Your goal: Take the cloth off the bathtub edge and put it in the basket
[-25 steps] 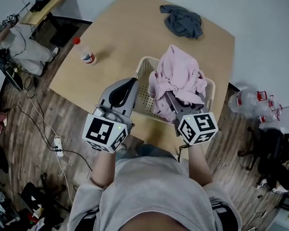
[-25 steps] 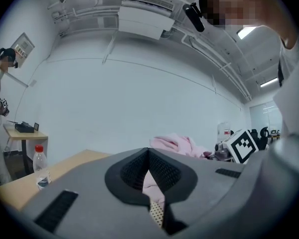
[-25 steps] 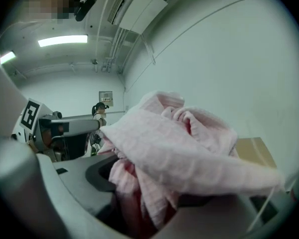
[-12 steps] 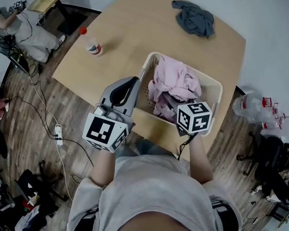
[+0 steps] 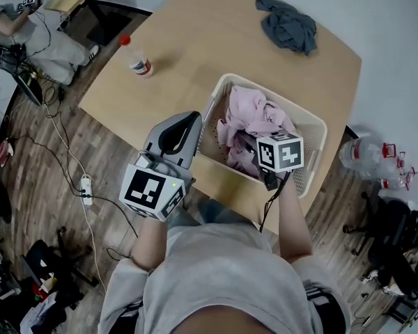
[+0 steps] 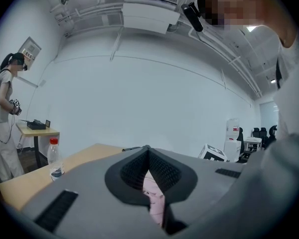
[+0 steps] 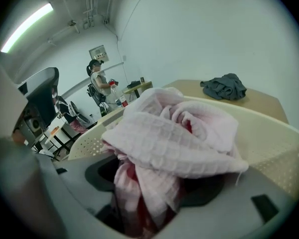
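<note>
Left gripper point(image 5: 193, 120): held just outside the basket's left wall, over the table's near edge. Its own view shows the jaws point(image 6: 148, 151) closed tip to tip and gripping nothing. A sliver of pink shows through the slit behind the tips.
Right gripper point(image 5: 248, 147): lowered into the basket. Its jaws point(image 7: 149, 183) are clenched on a bunched fold of the pink cloth.
Pink cloth point(image 5: 249, 117): crumpled inside the basket and heaped above the rim on the far side. In the right gripper view its waffle weave point(image 7: 164, 138) rises straight out of the jaws.
Basket point(image 5: 315, 121): cream plastic with perforated walls. It sits on the table near the front edge, and its rim point(image 7: 269, 133) curves round behind the cloth.
Table point(image 5: 195, 40): light wood with rounded corners.
Bottle point(image 5: 138, 62): clear with a red cap, upright near the table's left edge and well apart from the basket point(image 6: 54, 159).
Grey cloth point(image 5: 288, 24): crumpled at the far corner of the table point(image 7: 224, 87).
Floor point(image 5: 42, 186): wood planks, with a white power strip point(image 5: 86, 190) and cables at the left.
Person point(image 6: 5, 118): stands beyond the table beside a small desk.
</note>
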`<state>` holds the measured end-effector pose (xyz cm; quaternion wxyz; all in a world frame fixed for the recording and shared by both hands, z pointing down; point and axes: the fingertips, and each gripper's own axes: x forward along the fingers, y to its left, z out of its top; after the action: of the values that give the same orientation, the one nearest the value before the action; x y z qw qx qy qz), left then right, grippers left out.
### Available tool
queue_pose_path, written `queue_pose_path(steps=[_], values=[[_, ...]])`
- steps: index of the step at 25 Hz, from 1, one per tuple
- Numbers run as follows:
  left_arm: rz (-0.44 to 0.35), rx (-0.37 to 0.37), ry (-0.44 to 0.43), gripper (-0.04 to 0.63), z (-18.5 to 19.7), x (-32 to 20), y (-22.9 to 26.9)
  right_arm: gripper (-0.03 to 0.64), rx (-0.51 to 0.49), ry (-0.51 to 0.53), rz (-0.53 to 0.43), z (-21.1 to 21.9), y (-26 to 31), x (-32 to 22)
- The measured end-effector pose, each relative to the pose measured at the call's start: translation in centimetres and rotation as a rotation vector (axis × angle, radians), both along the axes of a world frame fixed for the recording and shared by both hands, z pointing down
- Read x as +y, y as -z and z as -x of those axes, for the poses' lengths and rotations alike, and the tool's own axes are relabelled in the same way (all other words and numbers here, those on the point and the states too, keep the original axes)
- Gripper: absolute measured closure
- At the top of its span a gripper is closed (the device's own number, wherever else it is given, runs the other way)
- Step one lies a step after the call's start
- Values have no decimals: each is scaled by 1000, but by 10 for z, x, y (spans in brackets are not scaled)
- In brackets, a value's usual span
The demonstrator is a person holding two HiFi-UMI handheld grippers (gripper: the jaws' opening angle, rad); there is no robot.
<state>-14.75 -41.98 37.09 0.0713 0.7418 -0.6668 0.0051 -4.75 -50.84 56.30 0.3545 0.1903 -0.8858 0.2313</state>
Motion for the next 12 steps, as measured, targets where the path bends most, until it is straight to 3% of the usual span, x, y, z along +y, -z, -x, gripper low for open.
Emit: queue_pose_path(steps=[5, 12], values=[[0, 2, 11, 598, 6, 4, -1, 298, 7, -9, 50, 0, -12, -2], [-8, -7, -7, 598, 14, 15, 6, 274, 61, -6, 3, -2, -2, 3]])
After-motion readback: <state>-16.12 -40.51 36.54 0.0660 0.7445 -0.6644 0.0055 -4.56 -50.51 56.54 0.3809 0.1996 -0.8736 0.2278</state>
